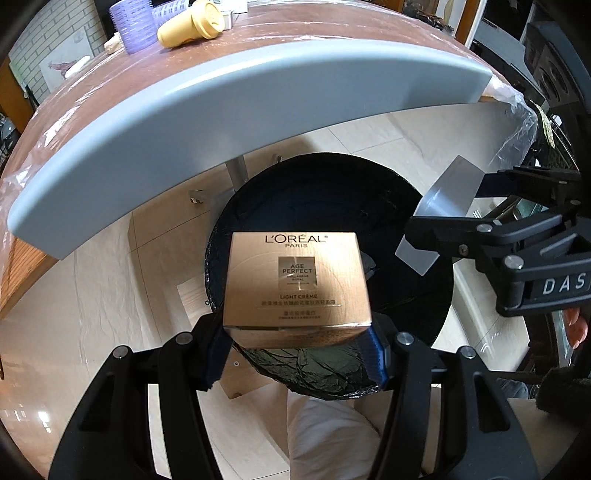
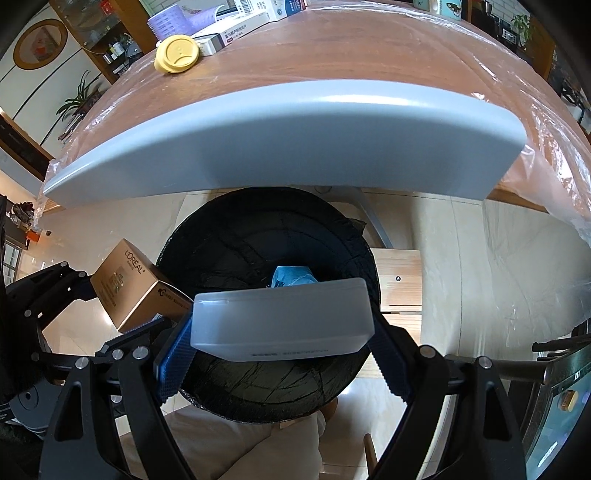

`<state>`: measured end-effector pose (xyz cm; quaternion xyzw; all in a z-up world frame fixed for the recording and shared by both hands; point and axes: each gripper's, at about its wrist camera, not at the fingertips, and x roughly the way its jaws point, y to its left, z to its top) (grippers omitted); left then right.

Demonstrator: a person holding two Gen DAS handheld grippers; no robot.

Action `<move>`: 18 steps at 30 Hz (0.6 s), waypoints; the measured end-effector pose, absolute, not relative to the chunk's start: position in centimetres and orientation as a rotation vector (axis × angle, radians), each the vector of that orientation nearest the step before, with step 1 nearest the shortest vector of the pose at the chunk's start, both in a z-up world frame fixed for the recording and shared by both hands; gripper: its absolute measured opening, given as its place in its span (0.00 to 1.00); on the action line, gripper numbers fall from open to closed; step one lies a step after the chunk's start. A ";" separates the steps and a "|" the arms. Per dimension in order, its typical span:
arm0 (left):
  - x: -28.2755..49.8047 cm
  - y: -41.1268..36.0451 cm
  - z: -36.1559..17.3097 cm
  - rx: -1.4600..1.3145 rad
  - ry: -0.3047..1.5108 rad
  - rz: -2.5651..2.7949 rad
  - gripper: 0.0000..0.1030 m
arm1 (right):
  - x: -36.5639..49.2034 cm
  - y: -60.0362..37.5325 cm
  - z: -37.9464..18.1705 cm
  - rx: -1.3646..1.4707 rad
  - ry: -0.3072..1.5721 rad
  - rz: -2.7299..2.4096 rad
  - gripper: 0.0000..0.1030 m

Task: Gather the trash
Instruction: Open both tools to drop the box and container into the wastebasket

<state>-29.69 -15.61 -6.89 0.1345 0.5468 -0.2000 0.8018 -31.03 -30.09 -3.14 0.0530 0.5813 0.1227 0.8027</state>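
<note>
Gold box (image 1: 297,288) at frame centre, pinched in left gripper (image 1: 295,350) jaws above black-lined bin (image 1: 406,206). White case (image 2: 282,319) at lower centre, clamped in right gripper (image 2: 280,354) jaws over same bin. Yellow cup (image 1: 192,26) on bench (image 1: 332,48), upper left.

A yellow cup (image 1: 192,25) lies tipped beside purple hair rollers (image 1: 133,26) on the plastic-covered table (image 2: 332,48); boxes (image 2: 236,27) sit nearby.
</note>
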 end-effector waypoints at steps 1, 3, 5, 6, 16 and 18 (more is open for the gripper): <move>-29.6 -15.6 -7.0 0.291 1.174 -0.430 0.58 | -31.0 -30.1 -3.2 0.113 1.248 0.260 0.81; -29.5 -15.7 -7.1 0.295 1.177 -0.432 0.58 | -30.8 -30.1 -3.2 0.114 1.250 0.257 0.81; -29.4 -15.8 -6.9 0.296 1.173 -0.442 0.58 | -30.8 -30.1 -3.2 0.122 1.244 0.261 0.81; -29.3 -15.8 -6.9 0.298 1.173 -0.446 0.59 | -30.8 -30.1 -3.2 0.125 1.243 0.260 0.82; -29.2 -15.9 -7.0 0.323 1.172 -0.418 0.74 | -30.9 -31.0 -2.8 0.156 1.234 0.239 0.89; -29.3 -15.6 -6.7 0.317 1.170 -0.416 0.74 | -31.3 -31.3 -2.3 0.160 1.225 0.238 0.89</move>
